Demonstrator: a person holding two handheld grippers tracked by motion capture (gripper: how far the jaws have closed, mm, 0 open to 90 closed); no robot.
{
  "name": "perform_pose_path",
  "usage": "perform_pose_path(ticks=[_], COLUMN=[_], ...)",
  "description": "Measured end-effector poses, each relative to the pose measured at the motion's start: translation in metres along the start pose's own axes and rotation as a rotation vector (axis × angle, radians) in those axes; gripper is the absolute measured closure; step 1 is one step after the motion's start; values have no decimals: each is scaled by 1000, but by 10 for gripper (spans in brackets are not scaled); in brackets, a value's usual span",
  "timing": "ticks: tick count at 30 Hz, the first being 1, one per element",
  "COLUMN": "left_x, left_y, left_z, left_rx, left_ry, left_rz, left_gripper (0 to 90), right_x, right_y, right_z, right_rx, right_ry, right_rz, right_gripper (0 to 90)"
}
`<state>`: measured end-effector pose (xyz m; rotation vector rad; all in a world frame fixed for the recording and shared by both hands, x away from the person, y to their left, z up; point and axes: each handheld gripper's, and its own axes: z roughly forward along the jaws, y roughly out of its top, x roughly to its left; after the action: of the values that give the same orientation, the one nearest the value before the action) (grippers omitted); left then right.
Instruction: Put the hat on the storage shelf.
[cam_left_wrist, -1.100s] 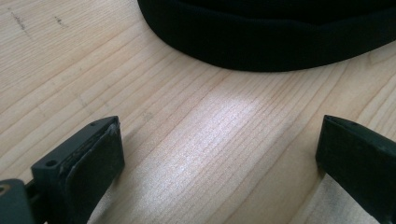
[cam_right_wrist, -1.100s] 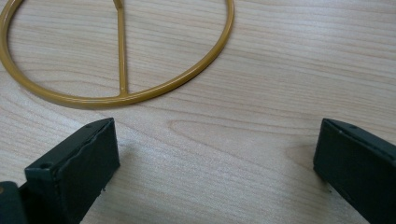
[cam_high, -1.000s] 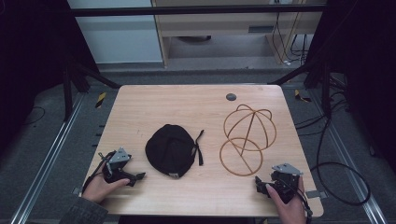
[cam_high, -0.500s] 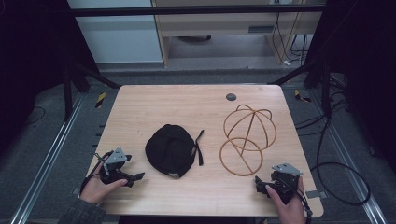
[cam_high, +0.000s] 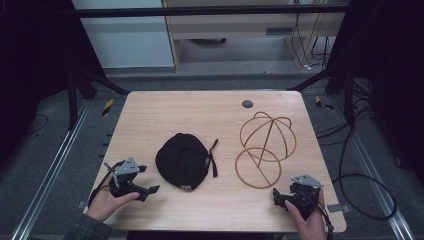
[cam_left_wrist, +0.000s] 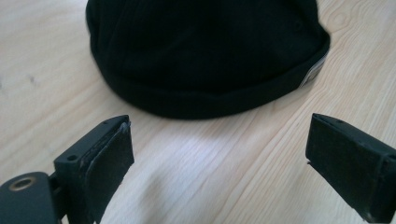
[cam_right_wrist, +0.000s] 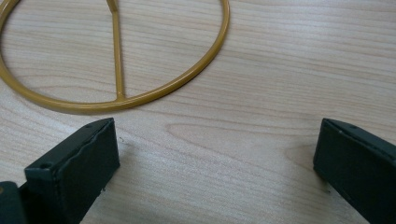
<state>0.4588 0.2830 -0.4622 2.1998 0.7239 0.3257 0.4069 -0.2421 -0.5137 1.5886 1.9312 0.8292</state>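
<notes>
A black brimless cap (cam_high: 183, 160) with a small white tag lies crown up near the middle of the wooden table (cam_high: 170, 112); its strap trails to its right. In the left gripper view the cap (cam_left_wrist: 205, 51) sits just beyond my open jaws. My left gripper (cam_high: 148, 190) rests at the front left, a short way left of the cap, holding nothing. A gold wire hat stand (cam_high: 265, 142) lies on its side at the right. Its round base ring (cam_right_wrist: 116, 70) lies just ahead of my right gripper (cam_high: 276, 196), which is open at the front right.
A small dark round disc (cam_high: 247, 104) sits near the table's far edge. Cables (cam_high: 360, 180) run over the floor to the right of the table. Black frame bars and a pale cabinet stand behind it.
My left gripper has crept slightly right toward the cap. The right gripper, the cap and the wire stand have stayed put.
</notes>
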Motion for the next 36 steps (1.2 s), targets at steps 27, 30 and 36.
perform_pose_path(ticks=[27,30,36], left_x=[0,-1,1], left_y=[118,124,133], left_z=[33,37,41], left_rx=[212,226,249], left_ry=[42,36,33], left_rz=[177,183,190], left_gripper=[67,84,131], right_x=[0,0,-2], right_y=[0,0,-1], right_z=[0,-1,-2], right_rx=[0,2,0], right_ry=[-2,3,15], right_rz=[3,-1,-13], right_gripper=[4,4,4])
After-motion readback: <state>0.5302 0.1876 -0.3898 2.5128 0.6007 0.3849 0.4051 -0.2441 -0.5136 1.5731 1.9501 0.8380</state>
